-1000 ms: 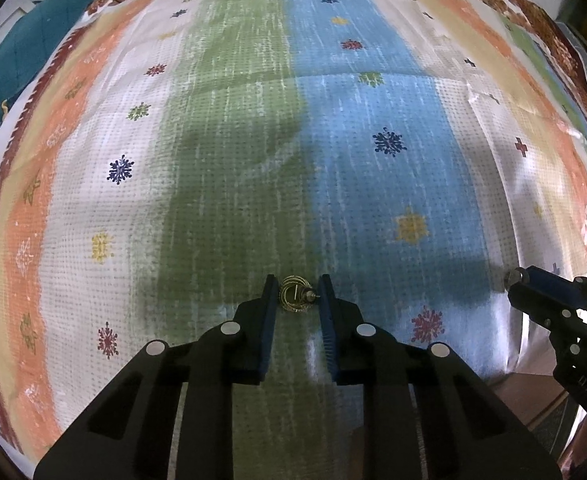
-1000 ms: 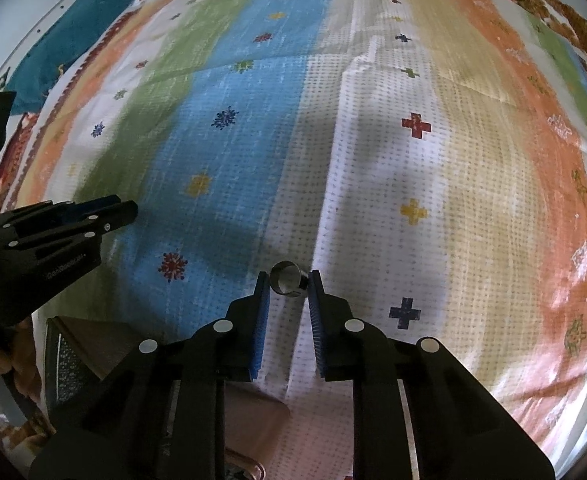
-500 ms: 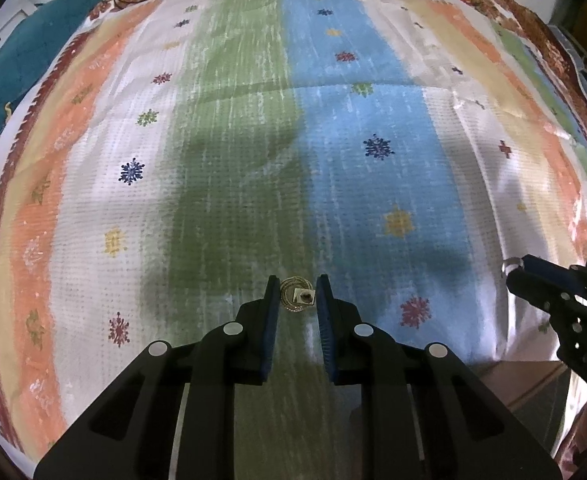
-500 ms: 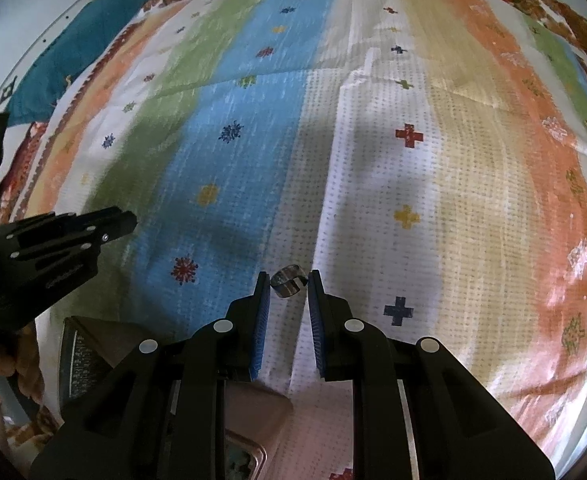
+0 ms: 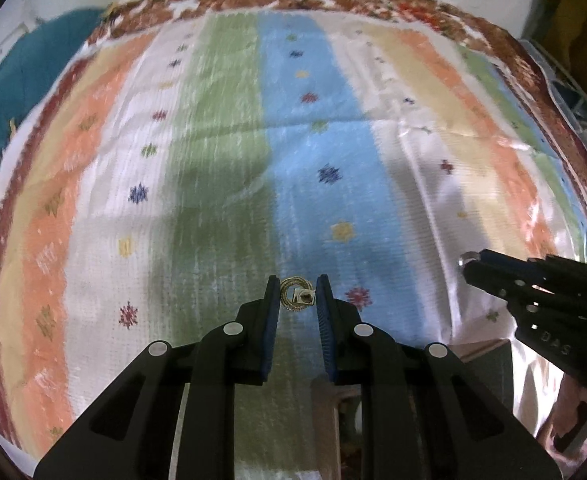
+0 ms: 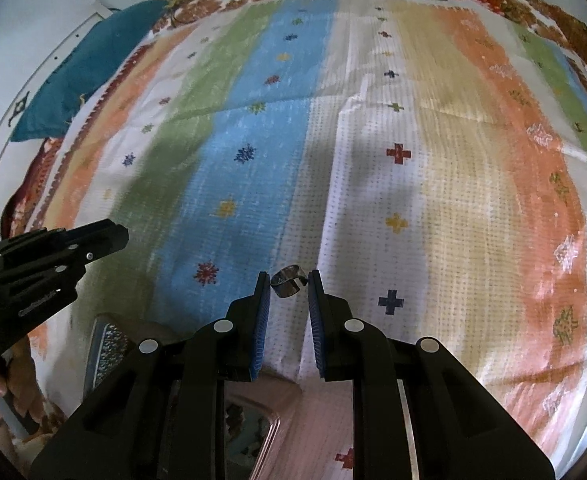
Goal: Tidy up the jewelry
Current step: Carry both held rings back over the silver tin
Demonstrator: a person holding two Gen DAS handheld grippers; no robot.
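Note:
My left gripper point(image 5: 297, 298) is shut on a gold ring with a square setting point(image 5: 298, 299), held between its blue pads above the striped cloth point(image 5: 221, 160). My right gripper point(image 6: 289, 284) is shut on a plain silver band ring point(image 6: 288, 283), also held above the cloth. The right gripper shows in the left wrist view point(image 5: 525, 280) at the right, with the silver ring point(image 5: 464, 258) at its tip. The left gripper shows in the right wrist view point(image 6: 53, 256) at the left.
The cloth covers a bed. A teal pillow point(image 6: 89, 64) lies at the far left corner. A box with a metallic rim and a mirror-like lid point(image 6: 253, 428) sits below the right gripper, at the bed's near edge. A patterned tray edge point(image 6: 107, 344) lies beside it.
Both grippers have pulled back toward the near edge of the bed with their rings still held. The box below has come further into view.

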